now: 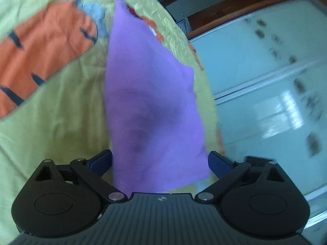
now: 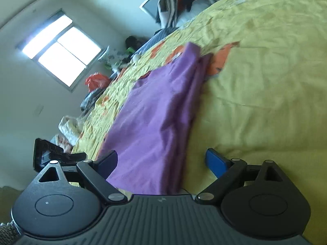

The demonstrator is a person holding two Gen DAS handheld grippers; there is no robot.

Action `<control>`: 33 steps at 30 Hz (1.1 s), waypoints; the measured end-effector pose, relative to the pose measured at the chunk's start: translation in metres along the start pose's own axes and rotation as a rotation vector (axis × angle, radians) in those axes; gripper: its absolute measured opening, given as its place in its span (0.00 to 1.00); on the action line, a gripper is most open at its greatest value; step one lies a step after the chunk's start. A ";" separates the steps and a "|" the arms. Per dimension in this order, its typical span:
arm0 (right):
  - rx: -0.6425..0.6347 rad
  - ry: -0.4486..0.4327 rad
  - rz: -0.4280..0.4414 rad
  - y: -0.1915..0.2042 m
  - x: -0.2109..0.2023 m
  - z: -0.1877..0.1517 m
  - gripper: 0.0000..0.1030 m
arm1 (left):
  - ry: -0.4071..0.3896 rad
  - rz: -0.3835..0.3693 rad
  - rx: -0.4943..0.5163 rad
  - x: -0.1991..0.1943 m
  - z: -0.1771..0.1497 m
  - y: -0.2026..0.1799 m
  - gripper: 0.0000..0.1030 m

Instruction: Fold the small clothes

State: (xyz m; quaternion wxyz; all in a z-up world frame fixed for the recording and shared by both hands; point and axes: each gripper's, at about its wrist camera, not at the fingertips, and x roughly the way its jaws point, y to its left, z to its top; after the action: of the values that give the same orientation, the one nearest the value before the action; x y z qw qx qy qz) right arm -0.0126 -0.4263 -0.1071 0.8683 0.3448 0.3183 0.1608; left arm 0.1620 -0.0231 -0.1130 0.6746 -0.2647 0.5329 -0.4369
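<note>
Both grippers wide apart around a purple knit garment on the bed; risk of fabric slipping free.

Left gripper (image 1: 160, 161): blue-padded fingers (image 1: 102, 160) spread wide, the small purple knit garment (image 1: 147, 102) passing between them without visible pinch, so it is not clamped; gripper tilted, looking along the cloth across the yellow bedsheet with orange tiger-stripe print (image 1: 51, 122), the bed edge just right of the garment. Right gripper (image 2: 161, 161): fingers (image 2: 216, 161) likewise apart, garment (image 2: 155, 114) running between them and lying bunched along one long edge on the bedsheet (image 2: 265, 91); view strongly rolled. Judgement: with neither gripper gripping, any lift would leave the cloth behind. Closing on the bunched edge could catch uneven layers or the sheet beneath, skewing the fold. Proximity to the bed edge could let the garment slide off.
</note>
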 end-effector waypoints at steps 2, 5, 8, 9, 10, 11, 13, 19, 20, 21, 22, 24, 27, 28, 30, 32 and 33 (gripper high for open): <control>-0.017 0.033 -0.004 0.008 0.019 0.010 0.91 | 0.006 -0.025 -0.040 0.002 0.005 0.005 0.95; -0.033 0.070 0.038 0.012 0.043 0.018 0.87 | 0.056 -0.023 -0.080 0.016 0.013 0.007 0.76; 0.054 0.125 0.009 0.005 0.050 0.023 0.32 | 0.124 -0.028 -0.127 0.025 0.017 0.019 0.37; 0.089 0.121 0.014 -0.001 0.047 0.022 0.30 | 0.140 -0.042 -0.161 0.028 0.016 0.027 0.30; 0.134 0.118 0.031 -0.007 0.043 0.019 0.30 | 0.153 -0.043 -0.181 0.030 0.015 0.033 0.17; 0.143 0.119 0.038 -0.009 0.039 0.014 0.25 | 0.159 -0.043 -0.172 0.032 0.015 0.037 0.18; 0.126 0.109 0.033 -0.011 0.035 0.006 0.15 | 0.156 -0.037 -0.129 0.031 0.015 0.033 0.18; 0.065 0.038 0.078 0.029 0.022 0.025 0.10 | 0.097 0.040 -0.001 -0.001 0.016 -0.025 0.14; 0.049 0.010 0.093 0.038 0.012 0.028 0.10 | 0.090 0.040 0.007 -0.010 0.012 -0.034 0.14; 0.045 -0.006 0.106 0.044 0.003 0.029 0.10 | 0.083 0.048 0.008 -0.015 0.007 -0.038 0.14; 0.042 -0.005 0.117 0.048 -0.003 0.025 0.10 | 0.081 0.062 0.008 -0.021 -0.001 -0.041 0.14; 0.055 0.026 0.098 0.046 -0.008 0.006 0.10 | 0.092 0.089 0.010 -0.023 -0.024 -0.041 0.14; 0.012 0.135 -0.034 0.038 -0.006 -0.035 0.18 | 0.131 0.197 -0.066 -0.022 -0.063 -0.015 0.26; 0.020 0.144 -0.090 0.033 -0.009 -0.042 0.31 | 0.132 0.192 -0.074 -0.027 -0.073 -0.010 0.28; -0.039 0.068 -0.132 0.038 -0.029 -0.043 0.36 | 0.101 0.214 -0.065 -0.047 -0.081 -0.016 0.36; -0.094 -0.030 -0.161 0.046 -0.045 -0.032 0.38 | 0.027 0.251 0.014 -0.065 -0.072 -0.036 0.75; -0.079 -0.064 -0.155 0.044 -0.046 -0.023 0.38 | -0.008 0.250 0.053 -0.069 -0.065 -0.046 0.83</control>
State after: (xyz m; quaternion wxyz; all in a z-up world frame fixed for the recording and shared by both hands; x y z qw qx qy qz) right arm -0.0650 -0.4068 -0.0687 0.9008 0.2898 0.3094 0.0943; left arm 0.0829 0.0218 -0.0607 0.7327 -0.1801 0.5473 -0.3623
